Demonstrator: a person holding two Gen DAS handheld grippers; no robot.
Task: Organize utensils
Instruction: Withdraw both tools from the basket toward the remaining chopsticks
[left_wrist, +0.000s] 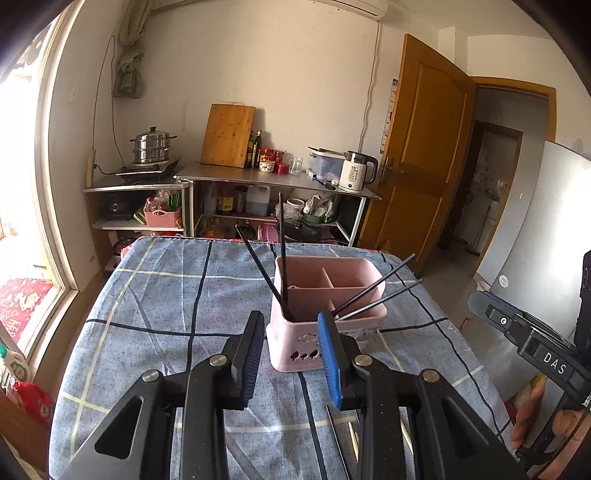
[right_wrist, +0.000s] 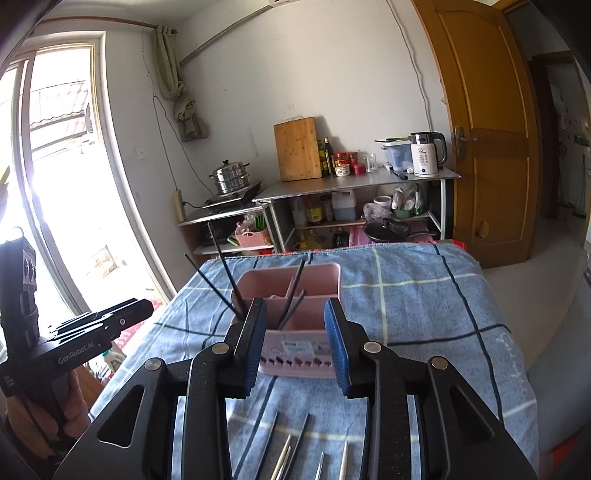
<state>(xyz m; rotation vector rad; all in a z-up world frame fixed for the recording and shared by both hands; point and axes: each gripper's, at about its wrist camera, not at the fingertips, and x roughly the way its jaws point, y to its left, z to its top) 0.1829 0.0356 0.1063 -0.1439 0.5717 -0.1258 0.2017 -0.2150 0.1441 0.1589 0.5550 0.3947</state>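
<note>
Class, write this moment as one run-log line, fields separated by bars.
left gripper: open, empty | right gripper: open, empty | pink caddy: four black chopsticks inside | more utensils: on cloth

Two black handheld grippers with blue ribbed pads

Left gripper and right gripper: silver pivot screws, triangular cutouts; white "DAS" right edge, "GenRobot.AI" lower left.

Pink utensil caddy: matt smooth plastic, cut-out holes low on the front. Black chopsticks in it: thin, smooth, dull sheen. Tablecloth: blue checked woven cloth, matt, slightly wrinkled. Loose chopsticks on the cloth: some dark, some pale and shiny, metal-looking. Gripper pads: ribbed blue rubbery; black arms matt, speckled.
</note>
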